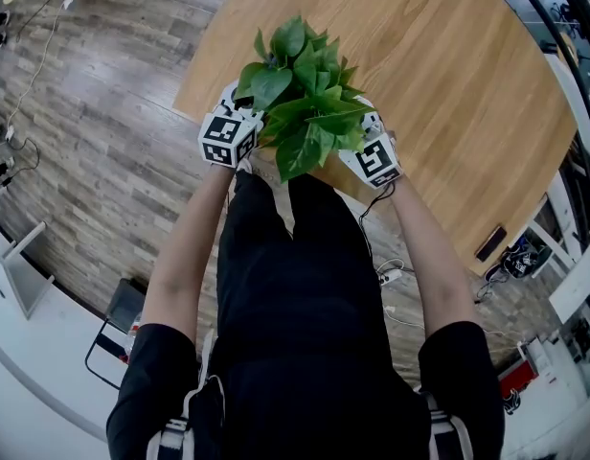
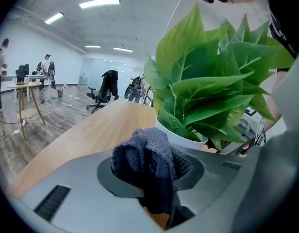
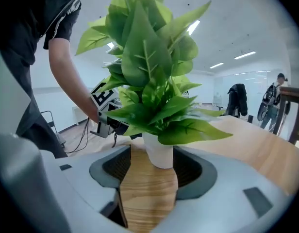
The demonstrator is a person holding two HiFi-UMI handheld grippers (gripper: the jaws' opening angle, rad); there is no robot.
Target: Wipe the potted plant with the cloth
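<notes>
A potted plant [image 1: 300,94] with broad green leaves stands in a white pot [image 3: 159,154] near the front edge of the round wooden table [image 1: 448,84]. My left gripper [image 1: 228,134] sits at the plant's left, shut on a dark grey-blue cloth [image 2: 144,164] bunched between its jaws, just short of the pot [image 2: 183,137] and leaves [image 2: 212,91]. My right gripper [image 1: 374,156] is at the plant's right. In the right gripper view the gripper [image 3: 149,171] stands open with the pot's base between its fingertips. A small gap shows on the left side.
A small black object [image 1: 490,242] lies at the table's right edge. Cables [image 1: 391,276] trail over the wood floor below the table. Office chairs [image 2: 103,89], a side table [image 2: 25,89] and people stand far off in the room.
</notes>
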